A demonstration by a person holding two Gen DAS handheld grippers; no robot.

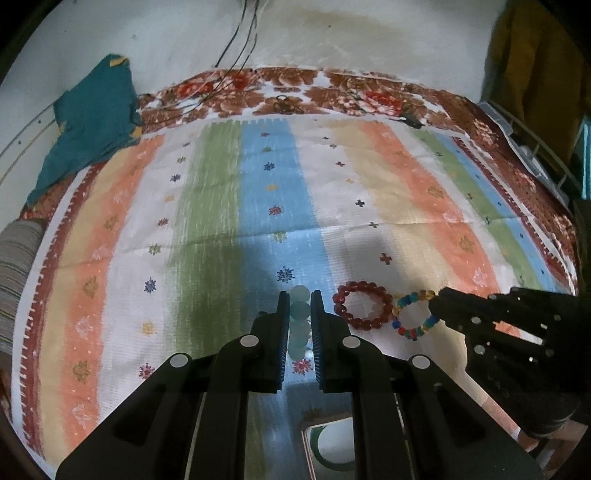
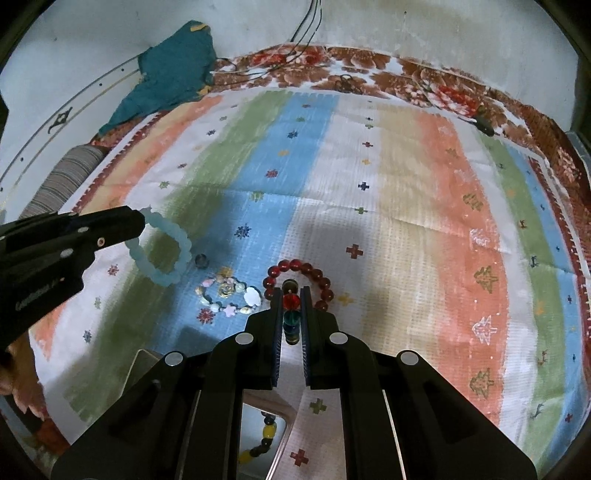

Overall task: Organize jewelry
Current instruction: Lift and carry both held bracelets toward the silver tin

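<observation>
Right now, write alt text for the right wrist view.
The right tool is shut on a multicolored bead bracelet above a striped cloth. The left tool lifts a pale blue bracelet; red and shell bracelets lie below.

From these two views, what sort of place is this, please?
Probably a bedroom at home: a striped bedspread over a flowered blanket by a plain wall, with a teal garment lying at the edge.
</observation>
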